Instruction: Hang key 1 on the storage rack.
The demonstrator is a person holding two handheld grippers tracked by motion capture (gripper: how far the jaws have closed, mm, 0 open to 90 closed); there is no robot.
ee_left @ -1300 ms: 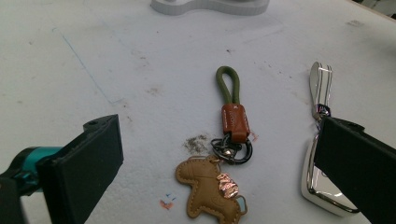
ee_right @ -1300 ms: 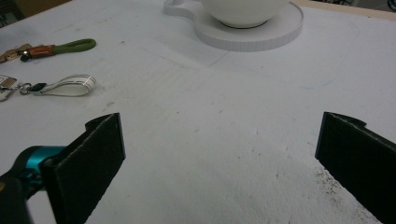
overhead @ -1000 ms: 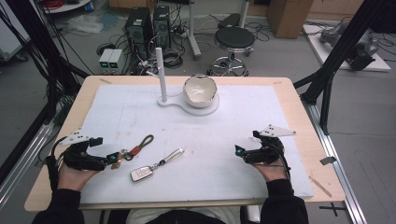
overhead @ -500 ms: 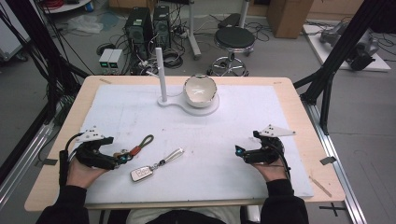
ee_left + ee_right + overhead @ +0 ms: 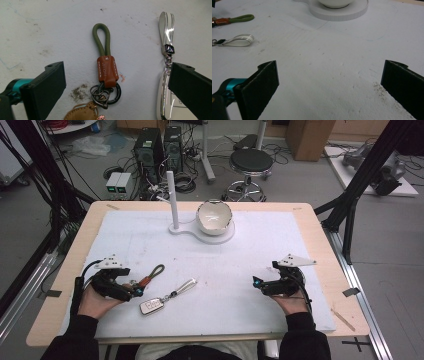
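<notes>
The left gripper (image 5: 134,291) is held with its jaws spread wide around the brown leather fob with a green cord loop and dark metal rings (image 5: 106,65), which lies near the front left corner of the white mat (image 5: 300,245). A clean pick seems best made on the leather body (the silver car key (image 5: 150,306) lies just beside one jaw). The right gripper (image 5: 257,283) rests open near the right edge, holding nothing.
</notes>
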